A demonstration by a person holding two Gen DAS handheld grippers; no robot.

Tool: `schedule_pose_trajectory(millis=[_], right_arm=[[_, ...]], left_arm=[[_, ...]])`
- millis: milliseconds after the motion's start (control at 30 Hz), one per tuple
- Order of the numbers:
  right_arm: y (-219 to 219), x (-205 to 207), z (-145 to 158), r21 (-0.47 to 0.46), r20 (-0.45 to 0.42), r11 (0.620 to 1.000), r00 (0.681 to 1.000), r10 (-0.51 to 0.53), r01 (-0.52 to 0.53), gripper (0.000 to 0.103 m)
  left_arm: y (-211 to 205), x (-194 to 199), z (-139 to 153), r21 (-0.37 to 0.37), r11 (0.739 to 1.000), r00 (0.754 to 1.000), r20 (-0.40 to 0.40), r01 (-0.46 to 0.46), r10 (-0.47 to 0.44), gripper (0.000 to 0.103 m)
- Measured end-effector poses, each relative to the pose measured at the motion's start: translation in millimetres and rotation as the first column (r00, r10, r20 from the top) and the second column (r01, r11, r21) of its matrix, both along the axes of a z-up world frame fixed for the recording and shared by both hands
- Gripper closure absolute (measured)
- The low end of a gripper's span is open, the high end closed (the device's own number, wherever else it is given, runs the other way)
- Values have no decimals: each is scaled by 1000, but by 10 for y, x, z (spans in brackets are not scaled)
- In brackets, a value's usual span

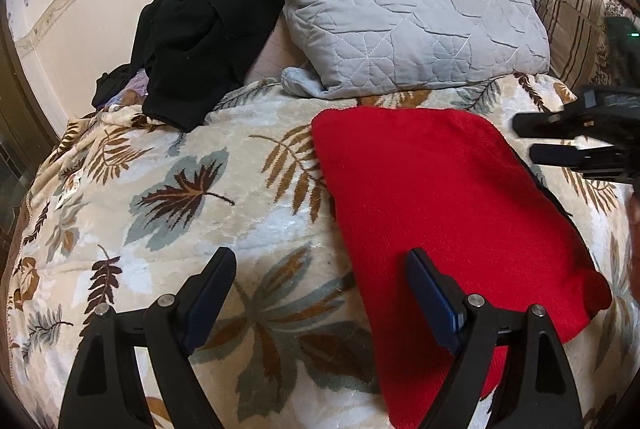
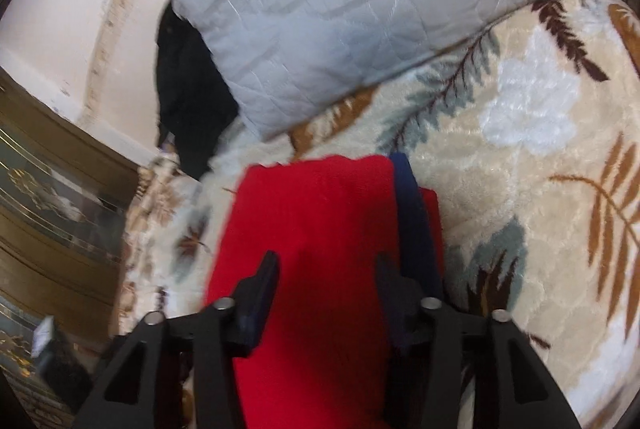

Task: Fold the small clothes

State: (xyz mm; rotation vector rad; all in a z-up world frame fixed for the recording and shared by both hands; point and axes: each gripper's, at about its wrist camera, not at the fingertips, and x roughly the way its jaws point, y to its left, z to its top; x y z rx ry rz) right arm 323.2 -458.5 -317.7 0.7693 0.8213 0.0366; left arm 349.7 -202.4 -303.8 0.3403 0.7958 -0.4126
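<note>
A red knitted garment (image 1: pixel 436 213) lies folded in a rough rectangle on the leaf-patterned blanket (image 1: pixel 224 205). My left gripper (image 1: pixel 320 265) is open and empty, low over the blanket at the garment's near left edge. My right gripper (image 1: pixel 524 137) shows at the right edge of the left wrist view, beside the garment's far right corner. In the blurred right wrist view the right gripper (image 2: pixel 328 261) is open, with the red garment (image 2: pixel 312 229) between and under its fingers. A dark blue strip (image 2: pixel 412 213) runs along the garment by the right finger.
A grey quilted pillow (image 1: pixel 400 9) lies just behind the garment. A black pile of clothes (image 1: pixel 200 29) sits at the back left. A striped cushion (image 1: pixel 572 17) is at the back right. A dark wooden cabinet (image 2: pixel 52 205) stands left of the bed.
</note>
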Motion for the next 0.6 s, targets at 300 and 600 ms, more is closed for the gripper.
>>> schedule_pose_trajectory(millis=[300, 600], right_arm=[[-77, -465, 107, 39, 4, 999, 1000, -10, 10, 34], [-246, -512, -265, 166, -67, 986, 997, 28, -17, 34]], left_arm=[[40, -15, 38, -63, 997, 997, -70, 38, -42, 16], [87, 212, -201, -284, 959, 923, -363, 23, -130, 16]])
